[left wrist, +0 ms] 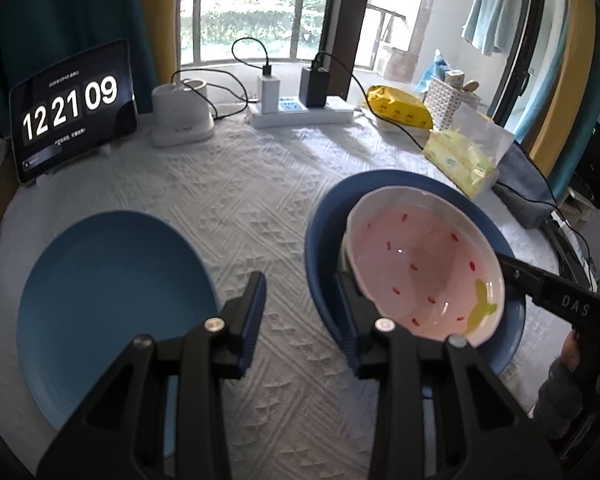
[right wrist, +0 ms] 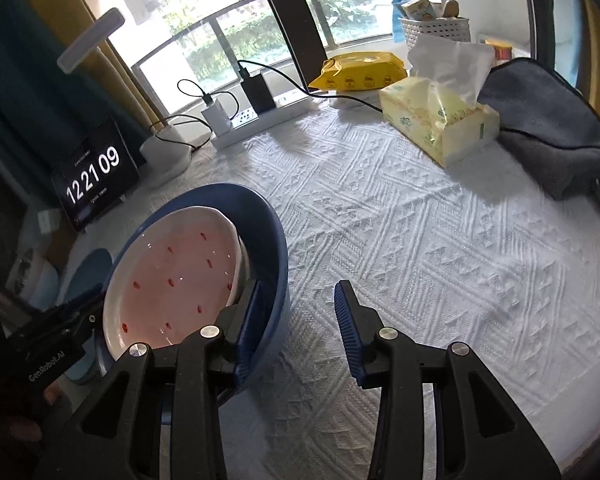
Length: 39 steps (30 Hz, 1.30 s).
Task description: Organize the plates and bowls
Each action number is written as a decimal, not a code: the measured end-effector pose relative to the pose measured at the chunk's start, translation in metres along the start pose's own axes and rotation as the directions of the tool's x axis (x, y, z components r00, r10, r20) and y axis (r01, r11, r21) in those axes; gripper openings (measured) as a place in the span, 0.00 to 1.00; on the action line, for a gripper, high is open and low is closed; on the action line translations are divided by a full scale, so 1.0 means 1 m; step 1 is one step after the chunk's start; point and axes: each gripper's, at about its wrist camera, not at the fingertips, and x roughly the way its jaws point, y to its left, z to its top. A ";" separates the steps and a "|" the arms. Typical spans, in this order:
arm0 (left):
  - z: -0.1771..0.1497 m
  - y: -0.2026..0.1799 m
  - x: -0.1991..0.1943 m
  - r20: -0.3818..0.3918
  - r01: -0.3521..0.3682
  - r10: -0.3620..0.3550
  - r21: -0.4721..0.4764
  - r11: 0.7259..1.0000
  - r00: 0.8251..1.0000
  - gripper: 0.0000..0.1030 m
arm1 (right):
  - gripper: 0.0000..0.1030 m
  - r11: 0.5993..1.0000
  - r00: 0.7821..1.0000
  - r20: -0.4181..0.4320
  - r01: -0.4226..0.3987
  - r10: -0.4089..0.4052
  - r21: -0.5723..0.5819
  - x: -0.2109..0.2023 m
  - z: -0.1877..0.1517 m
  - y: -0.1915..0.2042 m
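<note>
Glossy pink bowl (left wrist: pixel 420 264) with red flecks sits tilted inside round dark-blue bowl (left wrist: pixel 512 320) on embossed white tablecloth (left wrist: pixel 260 200). Matte blue plate (left wrist: pixel 108 296) lies left. Left gripper (left wrist: pixel 300 296) and right gripper (right wrist: pixel 296 304) both parted, gripping nothing.

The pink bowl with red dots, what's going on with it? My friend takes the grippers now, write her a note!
Left gripper: open, nothing between its fingers, beside the dark blue bowl.
Right gripper: open, one finger at the dark blue bowl's rim.
The pink ceramic bowl with red dots sits tilted inside the dark blue plastic bowl.
The flat light blue plate lies alone on the white tablecloth.
Left: settle the bowls, sort the plate.
</note>
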 end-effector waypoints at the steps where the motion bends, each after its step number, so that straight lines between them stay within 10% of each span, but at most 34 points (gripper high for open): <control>1: 0.000 -0.001 0.000 0.002 0.002 -0.002 0.002 1.000 1.000 0.30 | 0.35 1.000 1.000 0.005 -0.007 0.007 -0.002 0.000 -0.001 0.001; 8: -0.001 -0.007 -0.002 0.025 0.008 -0.008 0.023 1.000 1.000 0.17 | 0.15 1.000 0.999 0.051 0.000 0.002 -0.027 -0.004 -0.004 0.014; 39: 0.001 -0.008 -0.004 0.045 0.030 -0.031 0.034 0.999 0.998 0.12 | 0.15 1.000 0.998 0.064 0.021 -0.021 0.000 -0.006 -0.005 0.012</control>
